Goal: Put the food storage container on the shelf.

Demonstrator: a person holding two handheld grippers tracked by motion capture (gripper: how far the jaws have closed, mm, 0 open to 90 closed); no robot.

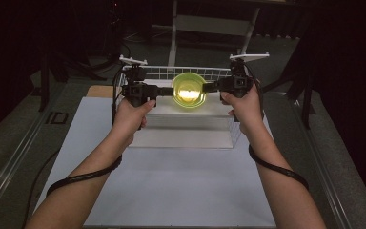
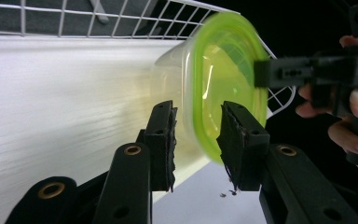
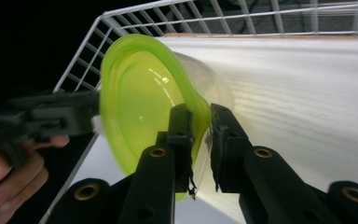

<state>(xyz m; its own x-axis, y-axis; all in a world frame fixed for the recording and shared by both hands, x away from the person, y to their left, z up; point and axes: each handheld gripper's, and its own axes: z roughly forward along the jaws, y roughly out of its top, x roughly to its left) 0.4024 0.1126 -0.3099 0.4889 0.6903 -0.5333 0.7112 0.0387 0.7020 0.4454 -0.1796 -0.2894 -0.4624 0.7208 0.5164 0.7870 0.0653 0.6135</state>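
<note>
A clear plastic container (image 1: 188, 98) with a lime-green lid (image 1: 188, 86) sits at the far middle of the table, inside a white wire basket (image 1: 157, 71). My left gripper (image 1: 167, 89) comes in from the left. Its jaws (image 2: 196, 135) straddle the container's rim, one finger by the clear wall (image 2: 172, 70) and one over the lid (image 2: 223, 70). My right gripper (image 1: 207, 87) comes from the right and is shut (image 3: 200, 126) on the lid's edge (image 3: 140, 102), which bends up there. Each gripper view shows the opposite gripper (image 2: 261, 73) (image 3: 91, 114) touching the lid's far edge.
The basket stands on a white block (image 1: 186, 129) at the back of a pale sheet (image 1: 171, 186) that covers the table. Basket wires (image 2: 121, 18) (image 3: 261, 14) rise close behind the container. Dark floor and stand legs surround the table.
</note>
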